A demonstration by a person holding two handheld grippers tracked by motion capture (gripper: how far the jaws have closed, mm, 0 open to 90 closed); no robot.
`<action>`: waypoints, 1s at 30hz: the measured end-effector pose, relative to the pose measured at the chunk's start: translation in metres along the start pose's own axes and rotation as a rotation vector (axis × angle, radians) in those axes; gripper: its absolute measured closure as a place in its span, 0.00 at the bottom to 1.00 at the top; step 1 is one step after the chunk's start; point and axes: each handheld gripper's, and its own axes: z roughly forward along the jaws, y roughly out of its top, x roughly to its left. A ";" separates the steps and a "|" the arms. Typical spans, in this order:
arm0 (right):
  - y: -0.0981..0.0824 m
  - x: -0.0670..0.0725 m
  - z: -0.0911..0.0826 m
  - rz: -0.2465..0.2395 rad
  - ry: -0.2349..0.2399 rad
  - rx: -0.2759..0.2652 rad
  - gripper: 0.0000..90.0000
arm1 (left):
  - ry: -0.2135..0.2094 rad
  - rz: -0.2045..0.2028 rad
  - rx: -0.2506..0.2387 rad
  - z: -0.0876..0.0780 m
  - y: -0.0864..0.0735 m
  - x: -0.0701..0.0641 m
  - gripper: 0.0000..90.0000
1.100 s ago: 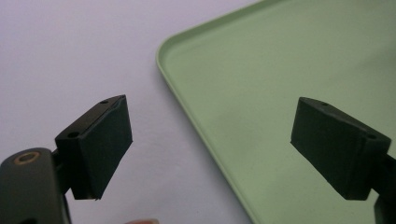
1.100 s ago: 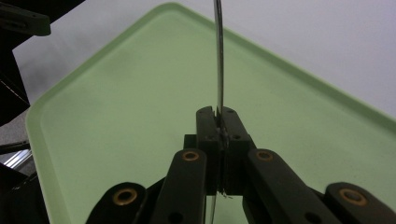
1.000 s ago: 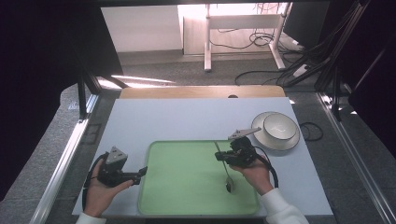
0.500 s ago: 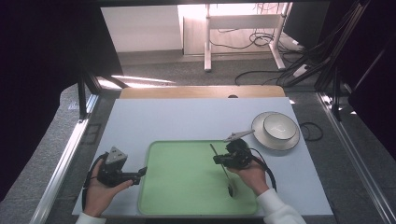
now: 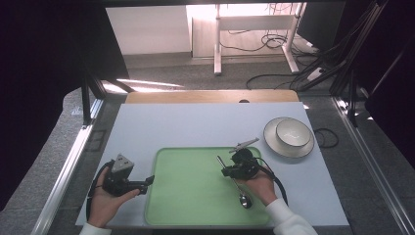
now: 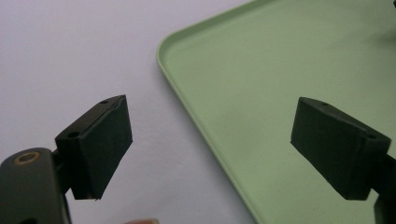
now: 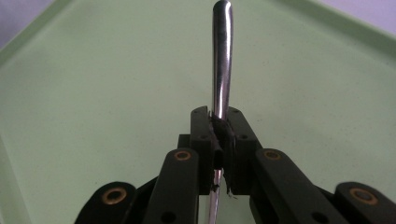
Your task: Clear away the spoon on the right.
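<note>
A metal spoon lies over the right part of the green tray, its bowl toward the near edge beside the person's right hand. My right gripper is shut on the spoon's handle, which sticks out past the jaws over the tray floor. The right gripper grips it about mid-handle. I cannot tell whether the spoon's bowl rests on the tray. My left gripper sits at the tray's left rim, open, with nothing between its pads. That rim runs between the jaws of the left gripper.
A white plate with a white bowl on it stands on the pale table at the right, beyond the tray. Cables trail from both grippers. The table's wooden far edge borders the floor.
My right gripper has drifted a little to the left over the tray with the spoon still in it. The left gripper has stayed put.
</note>
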 end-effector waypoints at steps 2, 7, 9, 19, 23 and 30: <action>0.000 -0.001 0.002 0.004 -0.005 0.005 0.93 | 0.000 0.002 0.003 0.000 0.000 0.000 0.14; 0.000 -0.002 0.003 0.008 -0.016 0.005 0.92 | 0.002 0.003 0.001 0.000 0.000 0.000 0.14; 0.000 -0.002 0.003 0.009 -0.025 0.005 0.91 | 0.003 0.002 0.001 0.000 0.000 0.000 0.14; 0.000 -0.004 0.004 0.003 -0.076 0.005 0.86 | 0.003 0.005 0.004 0.001 0.000 0.001 0.14; 0.000 -0.005 0.003 -0.004 -0.097 -0.003 0.85 | 0.004 0.005 0.003 0.000 0.000 0.001 0.14; 0.001 -0.004 0.001 -0.011 -0.115 -0.015 0.76 | 0.006 0.006 0.003 0.000 0.000 0.001 0.14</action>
